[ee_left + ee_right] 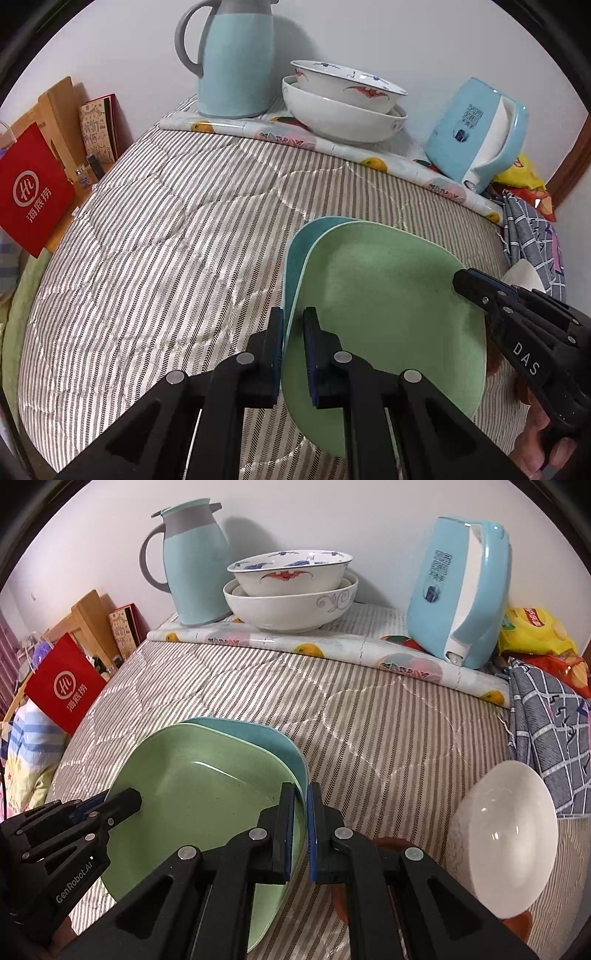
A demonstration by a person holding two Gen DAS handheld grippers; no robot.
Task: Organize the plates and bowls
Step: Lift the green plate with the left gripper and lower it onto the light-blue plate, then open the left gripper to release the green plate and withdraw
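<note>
L gripper (293, 354) and R gripper (301, 834) are held low, opposite each other; fingers of both nearly closed, narrow gap kept.

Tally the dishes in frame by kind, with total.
Plates: 2, green plate stacked on teal plate, gripped by left gripper and right gripper.
Bowls: 3, painted bowl nested in large white bowl; loose white bowl.
Total: 5

White wall (443, 40) behind striped quilted bed (166, 240) (herringbone stripes).
</note>
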